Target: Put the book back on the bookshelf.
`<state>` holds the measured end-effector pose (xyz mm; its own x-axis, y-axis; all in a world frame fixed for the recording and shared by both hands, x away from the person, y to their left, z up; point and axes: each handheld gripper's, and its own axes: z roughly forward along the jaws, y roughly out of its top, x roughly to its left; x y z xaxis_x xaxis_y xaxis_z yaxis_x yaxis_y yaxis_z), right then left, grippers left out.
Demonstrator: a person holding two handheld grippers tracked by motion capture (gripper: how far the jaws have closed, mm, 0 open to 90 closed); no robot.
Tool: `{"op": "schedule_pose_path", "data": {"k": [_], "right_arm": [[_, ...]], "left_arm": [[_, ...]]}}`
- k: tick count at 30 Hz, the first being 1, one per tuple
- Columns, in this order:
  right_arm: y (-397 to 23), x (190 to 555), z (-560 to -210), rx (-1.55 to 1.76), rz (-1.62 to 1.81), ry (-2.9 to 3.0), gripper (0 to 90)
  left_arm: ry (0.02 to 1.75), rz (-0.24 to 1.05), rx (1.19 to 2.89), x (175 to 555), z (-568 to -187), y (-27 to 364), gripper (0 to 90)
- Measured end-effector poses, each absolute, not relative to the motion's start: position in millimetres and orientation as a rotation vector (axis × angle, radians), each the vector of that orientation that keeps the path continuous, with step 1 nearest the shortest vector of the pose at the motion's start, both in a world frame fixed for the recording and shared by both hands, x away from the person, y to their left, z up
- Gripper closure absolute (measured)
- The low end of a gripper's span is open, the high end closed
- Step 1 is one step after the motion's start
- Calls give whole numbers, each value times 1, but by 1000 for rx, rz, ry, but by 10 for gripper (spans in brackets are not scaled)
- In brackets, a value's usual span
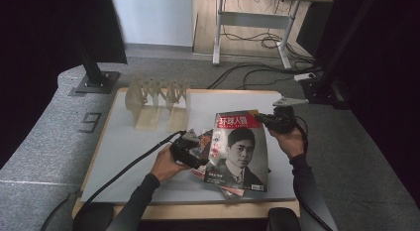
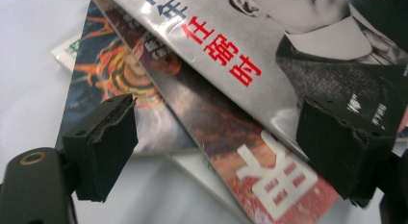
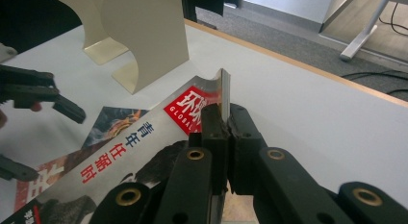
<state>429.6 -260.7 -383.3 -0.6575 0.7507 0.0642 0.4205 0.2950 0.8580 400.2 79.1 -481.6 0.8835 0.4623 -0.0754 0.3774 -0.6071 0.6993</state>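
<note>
The right gripper (image 3: 225, 123) has its two black jaws clenched on the top edge of a glossy magazine with a grey portrait cover and a red title block (image 1: 239, 150). In the right gripper view the corner of the cover bends up between the jaws, and the red block carries white Chinese characters with the Latin letters "GLOB" under them. In the high view the title reads "环球人物", and the magazine is lifted by its far right corner, tilted, while its lower part lies on the other magazines near the front edge of the white table top with a wooden rim (image 1: 124, 142). Down the cover run blue characters "青年" and red ones "任弼时".

The left gripper (image 2: 216, 147) is released: its jaws stand wide apart and hold nothing, hovering over the pile. Under the portrait magazine lies a second magazine with a reddish cover and big white characters (image 2: 269, 180), which I cannot read fully. Below that one is a third magazine with a dark cover and orange flame-like drawing (image 2: 113, 75).

At the far left part of the table stands a beige metal file rack with curved dividers (image 1: 156, 104), well apart from the pile.
</note>
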Motion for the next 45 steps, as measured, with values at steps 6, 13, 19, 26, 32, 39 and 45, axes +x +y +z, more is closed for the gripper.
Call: {"op": "schedule_pose_path", "data": {"k": [6,13,19,26,32,39,45], "right_arm": [[-259,426,-377,1033,1309,2221,866],[-256,422,-371,1004,1314,2224,866],[-252,420,-368,986,1322,2228,866],[-248,419,-366,969,1336,2234,866],[-245,417,-363,950,1355,2237,866],[-241,415,-359,923,1380,2241,866],[-237,412,-357,908,1385,2249,866]], "left_arm": [[574,147,2336,410,-488,65,144],[559,71,2319,419,-491,57,148],[546,20,2311,424,-494,54,141],[536,11,2309,426,-494,55,145],[540,-13,2279,426,-494,54,151],[515,-43,2263,424,-494,53,214],[531,-39,2275,423,-491,56,313]]}}
